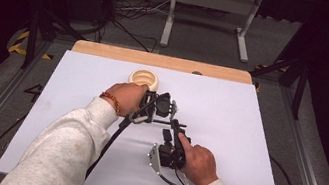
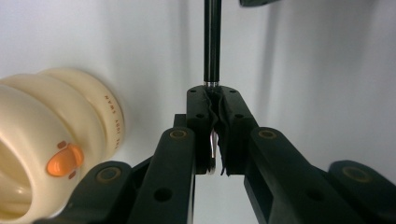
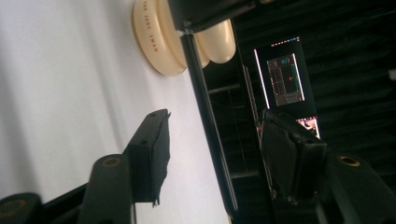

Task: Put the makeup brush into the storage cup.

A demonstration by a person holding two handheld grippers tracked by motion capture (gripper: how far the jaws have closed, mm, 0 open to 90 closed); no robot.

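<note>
Left tongs (image 2: 215,135) of mine pinch one end of a thin black rod (image 2: 211,42), held above the white bench (image 1: 246,136) just right of the cream ridged ring (image 1: 144,78). Right tongs (image 3: 215,154) stand spread on either side of the rod's near end, not touching it.

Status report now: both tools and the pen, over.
Left tool shut on black pen. Right tool open, jaws astride pen. Cream ring-shaped holder close beside, not blocking.
</note>
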